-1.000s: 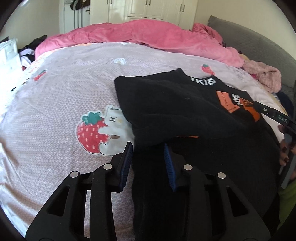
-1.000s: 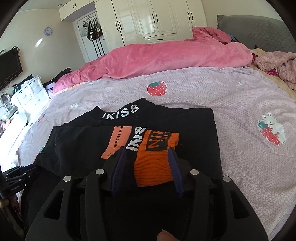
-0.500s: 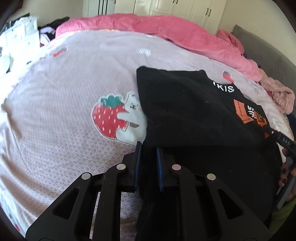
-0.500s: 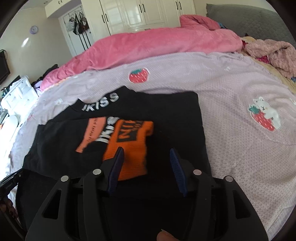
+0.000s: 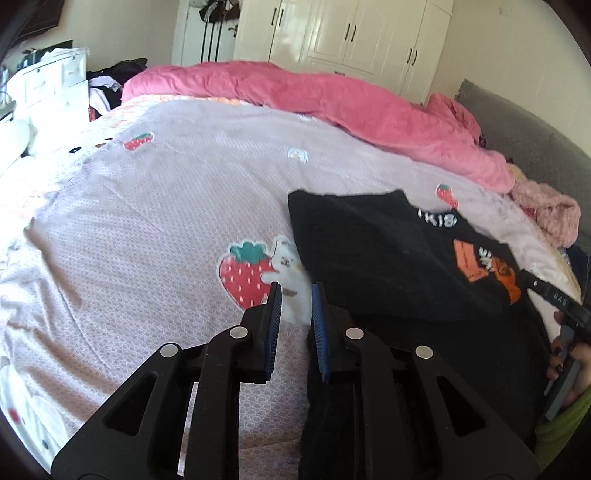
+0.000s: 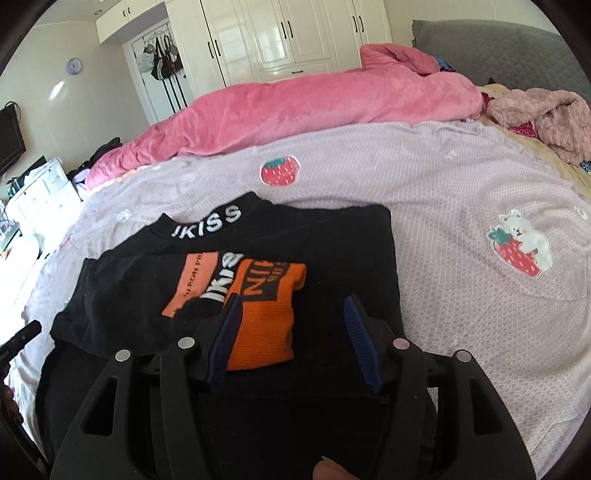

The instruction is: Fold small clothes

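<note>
moved: left gripper has lifted off the black sweater's left edge | left jaws narrow, pinching nothing | right gripper jaws have just been opening, spread over orange cuff, not pressing | sweater on the bedspread, just right of left gripper, nearer the right

A home bedroom: bed, pink duvet, white wardrobe behind

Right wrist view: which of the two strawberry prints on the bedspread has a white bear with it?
The strawberry print on the right, level with the black top. The strawberry print further back, near the pink quilt, is plain.
</note>
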`<state>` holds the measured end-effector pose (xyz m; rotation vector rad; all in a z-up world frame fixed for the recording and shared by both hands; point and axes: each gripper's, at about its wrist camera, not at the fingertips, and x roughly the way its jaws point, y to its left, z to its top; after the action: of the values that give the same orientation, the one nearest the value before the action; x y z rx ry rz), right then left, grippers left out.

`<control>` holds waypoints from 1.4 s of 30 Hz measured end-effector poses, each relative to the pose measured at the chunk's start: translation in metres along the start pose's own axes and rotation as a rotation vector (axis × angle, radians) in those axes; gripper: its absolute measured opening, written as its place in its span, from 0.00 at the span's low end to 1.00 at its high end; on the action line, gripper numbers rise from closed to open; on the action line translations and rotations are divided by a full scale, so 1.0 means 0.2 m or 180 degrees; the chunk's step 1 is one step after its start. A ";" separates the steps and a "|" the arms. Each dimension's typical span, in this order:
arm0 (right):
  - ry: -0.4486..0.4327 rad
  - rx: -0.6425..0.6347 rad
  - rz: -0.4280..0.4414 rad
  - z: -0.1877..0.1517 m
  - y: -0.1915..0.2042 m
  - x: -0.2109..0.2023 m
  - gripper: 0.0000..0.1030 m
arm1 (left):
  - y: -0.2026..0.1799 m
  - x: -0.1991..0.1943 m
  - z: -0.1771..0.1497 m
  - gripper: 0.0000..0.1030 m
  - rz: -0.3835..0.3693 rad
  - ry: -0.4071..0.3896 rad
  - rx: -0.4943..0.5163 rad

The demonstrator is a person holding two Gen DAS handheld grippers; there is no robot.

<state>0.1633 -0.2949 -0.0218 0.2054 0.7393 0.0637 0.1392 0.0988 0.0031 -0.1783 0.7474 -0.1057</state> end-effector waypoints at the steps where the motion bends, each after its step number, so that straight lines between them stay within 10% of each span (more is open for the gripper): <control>1: -0.0043 -0.0020 0.0034 0.00 0.01 -0.02 0.54 | 0.00 -0.01 0.01 0.10 -0.0031 -0.0036 -0.0010; 12: -0.0157 -0.0183 0.0202 0.02 0.09 -0.06 0.55 | -0.35 0.14 0.10 0.10 -0.0631 0.0091 0.0173; 19: -0.0110 -0.0178 0.0195 0.01 0.09 -0.05 0.55 | -0.20 0.40 0.00 0.12 -0.0486 0.0651 -0.0267; 33: -0.0038 -0.0572 0.0279 -0.01 0.27 -0.02 0.65 | -0.18 0.32 -0.04 0.09 -0.0404 0.0514 -0.0144; 42: 0.0507 -0.0608 0.0081 -0.08 0.28 0.17 0.65 | -0.19 0.31 -0.04 0.09 -0.0367 0.0490 -0.0074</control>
<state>0.1790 -0.2342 -0.0438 0.0272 0.8839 0.1757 0.1775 0.0501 -0.0372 -0.2373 0.8918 -0.2225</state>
